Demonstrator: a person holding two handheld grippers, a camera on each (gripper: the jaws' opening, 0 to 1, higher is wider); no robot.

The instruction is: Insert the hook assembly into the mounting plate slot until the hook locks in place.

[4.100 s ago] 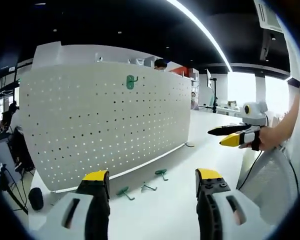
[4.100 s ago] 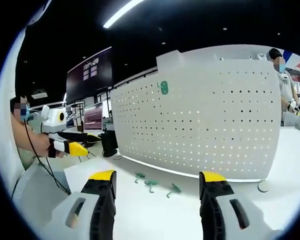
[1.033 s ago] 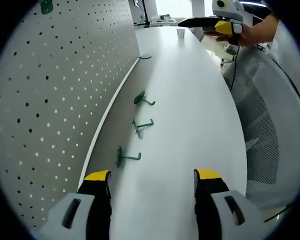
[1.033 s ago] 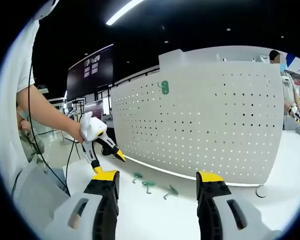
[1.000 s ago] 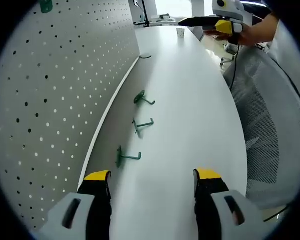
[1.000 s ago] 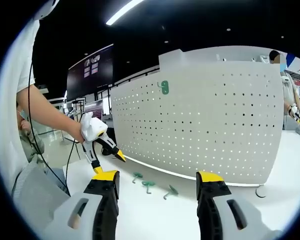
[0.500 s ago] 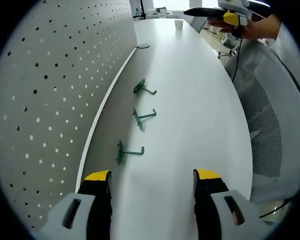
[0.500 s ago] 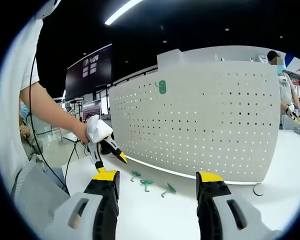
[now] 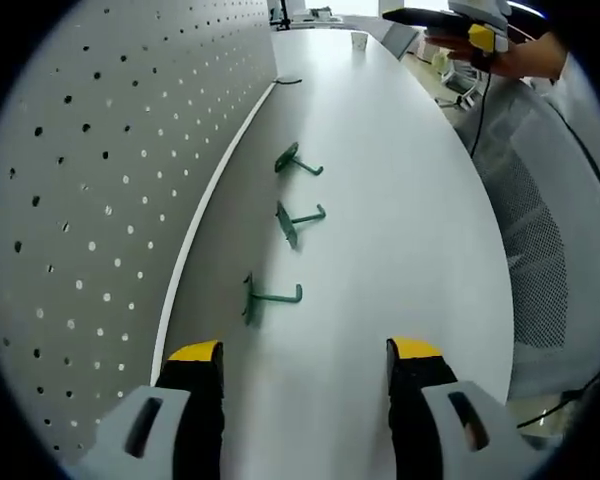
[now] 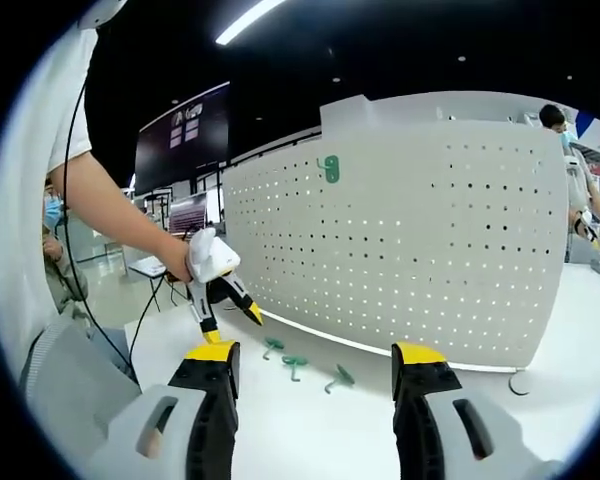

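While three green hooks [image 9: 272, 296] lie in a row on the white table [image 9: 380, 230] just ahead of the left gripper [image 9: 305, 362], its jaws stand wide and empty beside the pegboard [image 9: 100, 180]; the right gripper [image 10: 314, 362] likewise gapes wide, holding nothing.

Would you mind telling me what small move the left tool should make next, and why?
Probably ease the left tool forward and down over the nearest green hook. Its jaws stand open and empty, and that hook lies loose on the white table just ahead, beside the pegboard, apart from the other two hooks.
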